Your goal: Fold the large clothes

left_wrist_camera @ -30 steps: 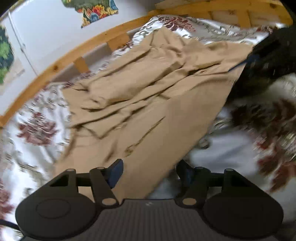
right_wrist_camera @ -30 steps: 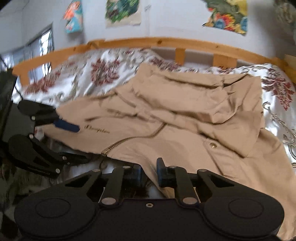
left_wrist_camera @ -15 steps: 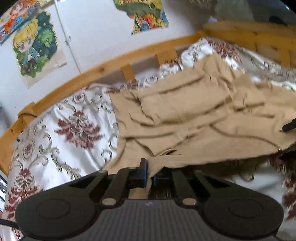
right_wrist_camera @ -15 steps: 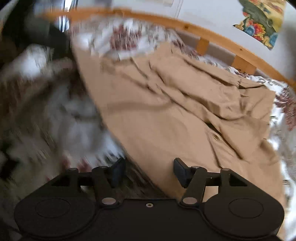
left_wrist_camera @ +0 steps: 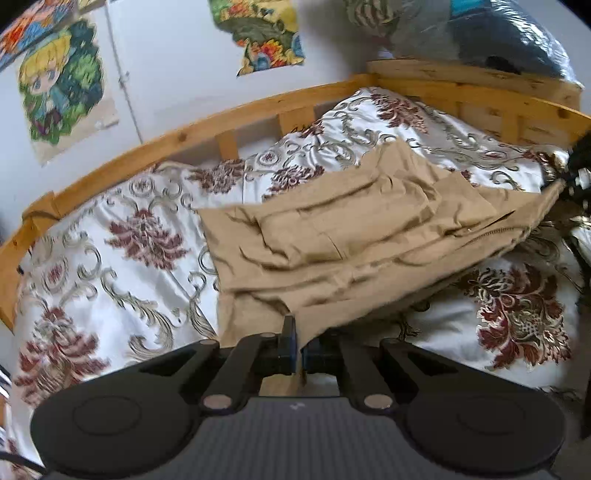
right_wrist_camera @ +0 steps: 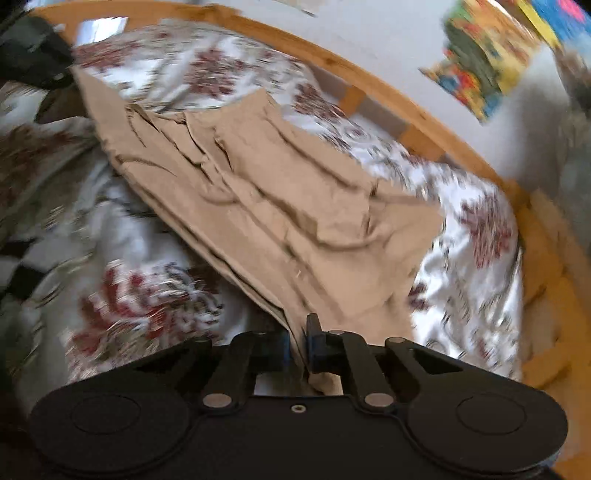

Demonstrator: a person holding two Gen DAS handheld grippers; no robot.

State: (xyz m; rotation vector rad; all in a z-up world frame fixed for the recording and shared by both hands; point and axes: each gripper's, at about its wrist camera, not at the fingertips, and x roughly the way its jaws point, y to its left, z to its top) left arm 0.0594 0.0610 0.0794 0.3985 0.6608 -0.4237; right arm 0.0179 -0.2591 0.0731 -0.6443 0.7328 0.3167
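A large tan jacket (left_wrist_camera: 351, 229) lies crumpled on a bed, its near edge lifted off the cover. My left gripper (left_wrist_camera: 298, 345) is shut on the jacket's near hem at one end. My right gripper (right_wrist_camera: 297, 341) is shut on the same edge of the jacket (right_wrist_camera: 280, 206) at the other end. The edge hangs stretched between the two grippers. The right gripper shows at the far right of the left wrist view (left_wrist_camera: 578, 166), and the left gripper at the top left of the right wrist view (right_wrist_camera: 33, 55). The jacket's zipper (left_wrist_camera: 495, 232) runs along the lifted edge.
The bed cover (left_wrist_camera: 110, 251) is white with dark red flowers. A wooden bed rail (left_wrist_camera: 184, 136) curves along the far side against a white wall with colourful posters (left_wrist_camera: 59, 81). Plastic-wrapped bundles (left_wrist_camera: 498, 33) sit behind the headboard.
Both grippers went from open to shut on the jacket's near edge and lifted it. The left shut first, the right within the last half second. Both views swung across the bed.
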